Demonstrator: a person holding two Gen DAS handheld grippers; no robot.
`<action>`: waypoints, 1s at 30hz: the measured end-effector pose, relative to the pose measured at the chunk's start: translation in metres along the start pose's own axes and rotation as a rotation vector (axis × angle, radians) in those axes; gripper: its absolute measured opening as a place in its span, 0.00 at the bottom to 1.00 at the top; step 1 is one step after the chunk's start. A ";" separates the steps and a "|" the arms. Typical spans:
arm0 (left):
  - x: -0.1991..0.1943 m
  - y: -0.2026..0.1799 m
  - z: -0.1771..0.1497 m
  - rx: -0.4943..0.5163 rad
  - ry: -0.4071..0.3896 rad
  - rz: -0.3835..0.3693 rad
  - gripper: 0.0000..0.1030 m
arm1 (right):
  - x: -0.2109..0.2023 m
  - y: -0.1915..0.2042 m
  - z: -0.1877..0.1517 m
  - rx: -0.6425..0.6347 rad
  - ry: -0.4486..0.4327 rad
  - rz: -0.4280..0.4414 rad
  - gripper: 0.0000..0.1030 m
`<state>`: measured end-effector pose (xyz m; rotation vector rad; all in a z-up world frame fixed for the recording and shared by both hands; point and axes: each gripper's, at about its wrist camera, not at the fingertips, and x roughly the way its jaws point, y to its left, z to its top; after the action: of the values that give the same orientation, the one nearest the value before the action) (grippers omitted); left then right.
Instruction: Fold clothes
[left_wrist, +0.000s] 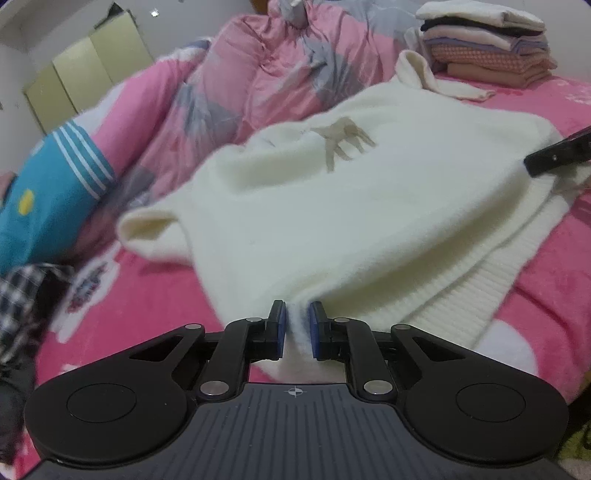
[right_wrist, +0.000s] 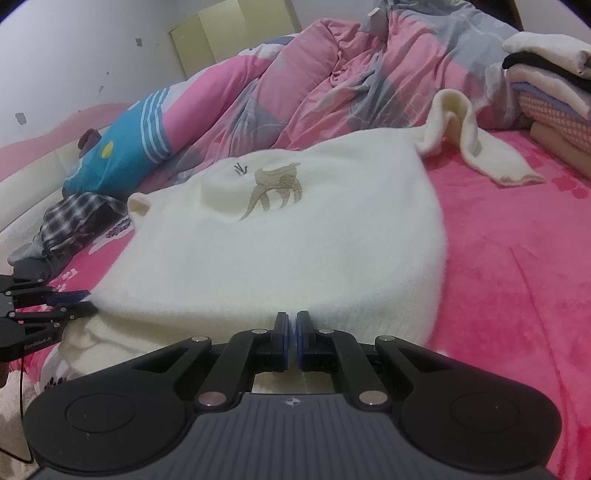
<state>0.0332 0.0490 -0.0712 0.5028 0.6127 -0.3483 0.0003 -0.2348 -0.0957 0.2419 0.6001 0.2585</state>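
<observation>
A fuzzy cream-white sweater (right_wrist: 280, 236) is spread across a plush pink bedspread (right_wrist: 517, 258), its nap soft and brushed, its hem finished in a ribbed knit seen at the lower right of the left wrist view. A tan animal motif (right_wrist: 275, 188) is stitched on the chest, and one sleeve (right_wrist: 476, 144) is trailed out toward the far right in a limp, folded strip. Behind it a rumpled pink-and-grey quilt (right_wrist: 332, 74) is heaped, with a blue striped garment (right_wrist: 122, 147) and a dark checked cloth (right_wrist: 74, 218) lying at the left. A stack of folded clothes (left_wrist: 487, 44) is set at the far right corner of the bed. The left gripper (left_wrist: 297, 321) is closed on the near edge of the sweater: a tuft of white fabric is pinched between its blue pads, with only a narrow gap left. The right gripper (right_wrist: 291, 328) is clamped nearly fully together at the sweater's near hem, and the thin cloth appears to be caught between its pads, though little of it can be made out there. The left wrist view is blurred, so fine weave cannot be read. The stack is cut off by the frame edge in the right wrist view, and the near hem is hidden beneath both gripper bodies.
</observation>
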 end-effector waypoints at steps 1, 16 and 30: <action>0.003 0.000 -0.003 -0.002 0.003 -0.012 0.15 | 0.000 0.001 0.000 -0.005 0.000 -0.001 0.04; -0.064 0.025 -0.015 -0.139 -0.199 -0.013 0.55 | -0.046 0.024 0.000 -0.175 -0.058 -0.011 0.09; -0.033 -0.053 0.001 0.046 -0.181 -0.228 0.41 | 0.010 0.097 -0.014 -0.373 0.060 0.130 0.09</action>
<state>-0.0152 0.0102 -0.0682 0.4411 0.4879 -0.6181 -0.0161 -0.1389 -0.0834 -0.0875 0.5849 0.4978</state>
